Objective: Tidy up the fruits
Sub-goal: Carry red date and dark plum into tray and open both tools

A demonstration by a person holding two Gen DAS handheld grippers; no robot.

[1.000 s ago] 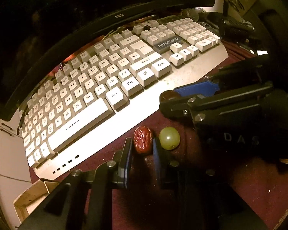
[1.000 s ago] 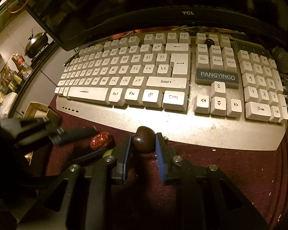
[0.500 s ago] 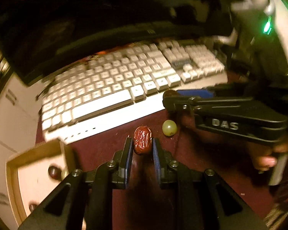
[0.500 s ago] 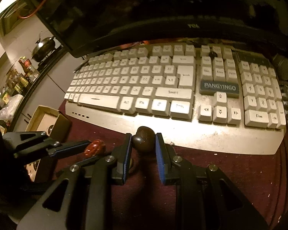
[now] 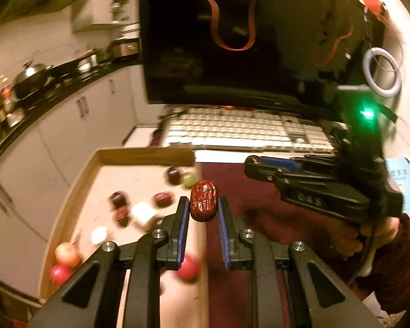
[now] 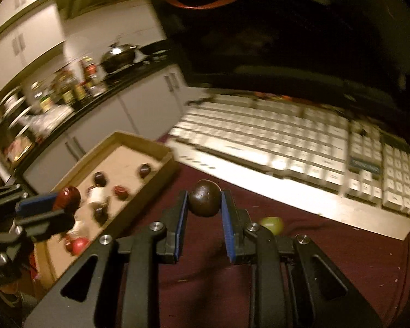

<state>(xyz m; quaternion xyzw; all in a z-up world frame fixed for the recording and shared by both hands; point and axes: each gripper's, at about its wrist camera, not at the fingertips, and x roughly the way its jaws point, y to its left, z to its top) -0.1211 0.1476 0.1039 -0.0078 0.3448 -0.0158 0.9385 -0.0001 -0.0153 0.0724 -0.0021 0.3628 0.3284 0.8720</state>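
Observation:
My left gripper [image 5: 203, 205] is shut on a wrinkled red date [image 5: 204, 201] and holds it in the air over the right edge of a shallow cardboard box [image 5: 145, 156]. The box holds several dates, dark fruits, a green grape and small red fruits. My right gripper [image 6: 204, 201] is shut on a dark round fruit [image 6: 204, 198], raised above the maroon cloth. A green grape [image 6: 272, 224] lies on the cloth just right of it. The left gripper with its date [image 6: 67, 196] shows at the left of the right wrist view, over the box [image 6: 147, 191].
A white keyboard [image 6: 300, 147] lies behind the cloth [image 6: 328, 259], with a dark monitor [image 5: 232, 54] behind it. A kitchen counter with pots and bottles [image 6: 68, 87] runs along the far left. The right gripper's body [image 5: 314, 188] is at the right of the left wrist view.
Both grippers have lifted with their fruit and swung left toward the box. The left gripper now hangs over the box's edge; the grape stays on the cloth.

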